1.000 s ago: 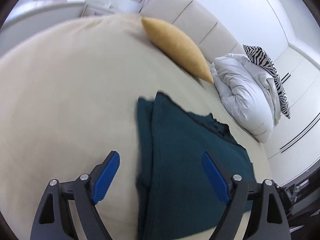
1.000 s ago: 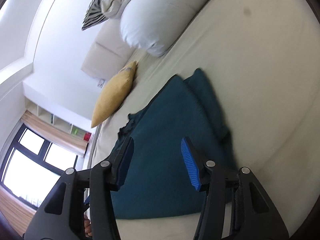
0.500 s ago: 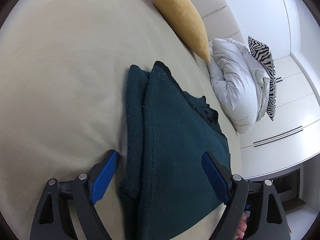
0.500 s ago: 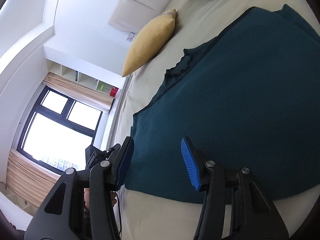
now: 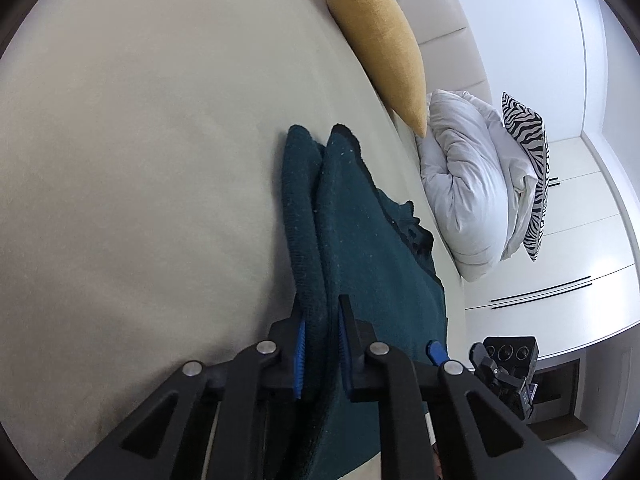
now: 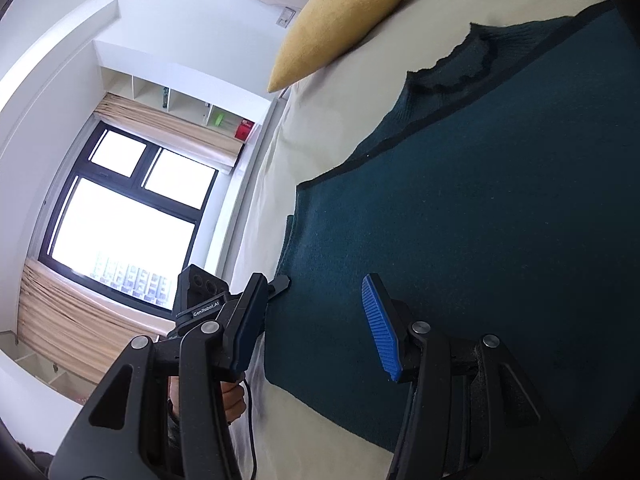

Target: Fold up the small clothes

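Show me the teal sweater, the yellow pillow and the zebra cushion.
teal sweater (image 6: pixel 480 220), right wrist view, its flat front panel.
yellow pillow (image 5: pixel 380 40), left wrist view, its middle.
zebra cushion (image 5: pixel 528 136), left wrist view, its striped face.

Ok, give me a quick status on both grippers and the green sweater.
Left gripper just closed, fingers pinching the dark green sweater at its folded edge. Right gripper open over the sweater's near hem. Sweater flat on the bed. Nothing in the way.

We see the left gripper (image 5: pixel 322 334), jaws just closed, clamping the folded edge of the teal garment (image 5: pixel 360 248) lying on the bed (image 5: pixel 140 160), beside a yellow cushion (image 5: pixel 380 40).
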Demonstrator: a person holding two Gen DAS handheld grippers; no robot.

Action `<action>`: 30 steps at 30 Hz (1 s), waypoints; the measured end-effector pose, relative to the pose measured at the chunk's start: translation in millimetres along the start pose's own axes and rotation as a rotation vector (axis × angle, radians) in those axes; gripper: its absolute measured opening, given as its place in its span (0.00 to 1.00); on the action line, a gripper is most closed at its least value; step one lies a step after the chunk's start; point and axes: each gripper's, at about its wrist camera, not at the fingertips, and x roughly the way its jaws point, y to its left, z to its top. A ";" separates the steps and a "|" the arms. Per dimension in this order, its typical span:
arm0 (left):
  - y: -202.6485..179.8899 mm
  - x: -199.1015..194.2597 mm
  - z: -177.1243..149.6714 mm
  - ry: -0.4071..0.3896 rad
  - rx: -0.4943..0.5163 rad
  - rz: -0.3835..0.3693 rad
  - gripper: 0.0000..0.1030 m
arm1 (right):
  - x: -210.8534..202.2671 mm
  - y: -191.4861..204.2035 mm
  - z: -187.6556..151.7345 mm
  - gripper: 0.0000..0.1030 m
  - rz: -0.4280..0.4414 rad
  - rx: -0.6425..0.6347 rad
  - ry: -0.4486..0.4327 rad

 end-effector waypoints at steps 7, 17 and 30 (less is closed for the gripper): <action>-52.6 -2.3 -4.8 -0.007 0.128 0.088 0.12 | 15.0 -39.9 7.4 0.27 -0.004 0.099 0.045; -191.1 73.5 -91.5 0.059 0.361 0.092 0.12 | -77.8 -96.8 20.2 0.29 0.076 0.246 -0.107; -227.1 87.5 -126.8 0.057 0.435 -0.117 0.51 | -116.6 -136.0 10.2 0.29 0.154 0.275 -0.162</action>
